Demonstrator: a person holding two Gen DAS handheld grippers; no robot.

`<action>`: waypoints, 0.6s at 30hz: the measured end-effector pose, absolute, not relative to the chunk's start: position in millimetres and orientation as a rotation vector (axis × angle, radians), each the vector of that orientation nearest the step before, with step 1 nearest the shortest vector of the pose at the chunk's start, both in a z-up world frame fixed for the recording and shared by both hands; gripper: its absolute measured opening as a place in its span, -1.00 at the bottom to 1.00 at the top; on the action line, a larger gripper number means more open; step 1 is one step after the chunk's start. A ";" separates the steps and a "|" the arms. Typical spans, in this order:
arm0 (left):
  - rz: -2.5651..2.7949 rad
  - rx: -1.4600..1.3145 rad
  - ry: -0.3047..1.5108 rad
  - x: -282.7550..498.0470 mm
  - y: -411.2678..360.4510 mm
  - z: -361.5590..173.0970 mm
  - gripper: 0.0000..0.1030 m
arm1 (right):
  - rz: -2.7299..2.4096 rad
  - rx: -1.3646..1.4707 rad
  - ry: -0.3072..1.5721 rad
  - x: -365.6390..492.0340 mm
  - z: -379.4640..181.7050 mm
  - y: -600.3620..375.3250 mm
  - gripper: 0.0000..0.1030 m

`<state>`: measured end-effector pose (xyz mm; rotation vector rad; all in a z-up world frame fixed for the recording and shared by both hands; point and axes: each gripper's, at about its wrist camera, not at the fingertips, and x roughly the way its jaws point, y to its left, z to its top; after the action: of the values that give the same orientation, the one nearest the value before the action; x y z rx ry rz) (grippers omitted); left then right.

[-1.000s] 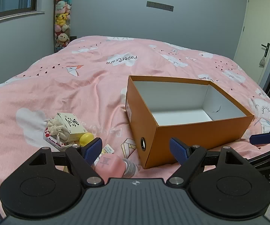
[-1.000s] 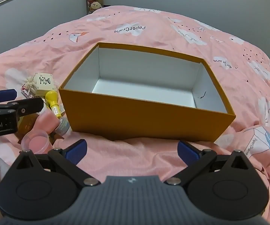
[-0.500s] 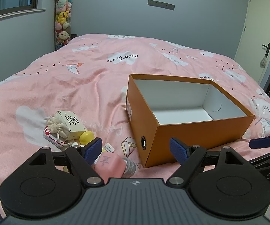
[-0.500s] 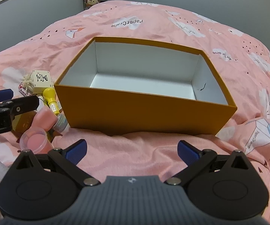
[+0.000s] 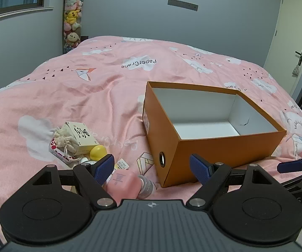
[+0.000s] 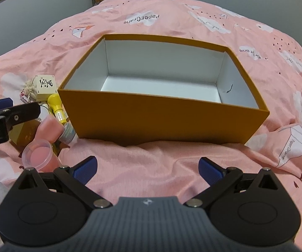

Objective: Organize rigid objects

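1. The left gripper (image 5: pixel 152 169) is seen spread wide and holding nothing, poised just above a heap of small items at the near left corner of the orange box; the right gripper (image 6: pixel 147 171) is likewise spread and unladen, held over bare quilt in front of the box.
2. The pink quilt (image 5: pixel 109 88) is soft and rumpled, so items may be pushed down into it instead of being gripped.
3. The orange box (image 6: pixel 163 117), empty and white inside, rests on that yielding surface; it could be tipped or shoved if its near wall is struck.
4. The cream carton (image 5: pixel 82 135) lies against a cloth drawstring pouch (image 5: pixel 63 141); the pouch could be dragged along by mistake.
5. The pink container (image 5: pixel 122 181) sits touching a small bottle (image 5: pixel 147 185); either may be knocked aside on a close.
6. The yellow stamp-like toy (image 6: pixel 56 106) is rounded and could be squeezed out from between the pads.
7. The open pink cup (image 6: pixel 38 154) is thin-walled and could be crushed.
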<state>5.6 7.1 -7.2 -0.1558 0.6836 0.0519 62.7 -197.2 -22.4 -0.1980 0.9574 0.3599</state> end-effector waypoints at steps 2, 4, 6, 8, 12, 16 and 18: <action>0.052 -0.157 0.684 5.8 7.3 -7.4 0.85 | 0.360 -0.195 0.961 62.8 -22.9 -197.2 0.95; 0.051 -0.156 0.684 5.7 7.4 -7.5 0.85 | 0.360 -0.196 0.962 62.5 -22.9 -197.0 0.95; 0.052 -0.155 0.683 5.4 7.4 -7.3 0.85 | 0.361 -0.196 0.962 62.4 -22.9 -196.9 0.95; 0.052 -0.155 0.681 5.7 7.7 -7.4 0.85 | 0.360 -0.195 0.963 62.3 -23.0 -196.8 0.95; 0.053 -0.156 0.683 5.8 8.1 -8.1 0.85 | 0.358 -0.193 0.965 62.6 -23.8 -197.2 0.95; 0.054 -0.156 0.683 6.1 8.6 -8.5 0.85 | 0.355 -0.189 0.969 62.8 -24.7 -197.3 0.95; 0.053 -0.156 0.684 5.9 8.7 -8.6 0.85 | 0.354 -0.188 0.971 63.1 -24.6 -197.9 0.95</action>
<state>5.9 8.7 -8.6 -0.1564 0.6840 0.0533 63.1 -197.9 -24.6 -0.1880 0.9710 0.3538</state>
